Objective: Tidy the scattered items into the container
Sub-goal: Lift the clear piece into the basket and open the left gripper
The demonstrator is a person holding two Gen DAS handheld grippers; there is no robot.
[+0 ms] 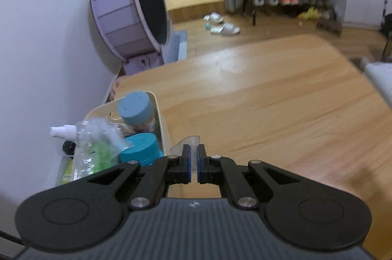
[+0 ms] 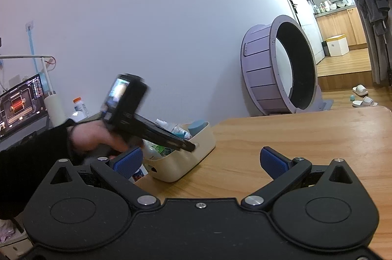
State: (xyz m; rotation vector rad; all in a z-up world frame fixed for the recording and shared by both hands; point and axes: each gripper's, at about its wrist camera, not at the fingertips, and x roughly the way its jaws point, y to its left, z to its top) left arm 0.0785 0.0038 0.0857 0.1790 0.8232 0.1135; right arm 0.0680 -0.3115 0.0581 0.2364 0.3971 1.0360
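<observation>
A cream bin (image 1: 162,120) stands at the table's left edge by the wall. It holds a jar with a blue lid (image 1: 134,108), a teal tub (image 1: 140,149) and a clear spray bottle (image 1: 90,144). My left gripper (image 1: 194,149) is shut on a small translucent plastic piece (image 1: 187,141), just right of the bin's rim. In the right wrist view a hand (image 2: 93,137) holds that left gripper (image 2: 191,146) tilted down over the bin (image 2: 186,162). My right gripper (image 2: 201,157) stands open over the table with nothing between its blue pads (image 2: 272,162).
A large purple wheel (image 2: 276,68) leans at the wall beyond the wooden table (image 1: 269,98). A monitor (image 2: 22,103) and a white bottle (image 2: 79,108) sit at the left. Slippers (image 1: 225,28) lie on the floor past the table.
</observation>
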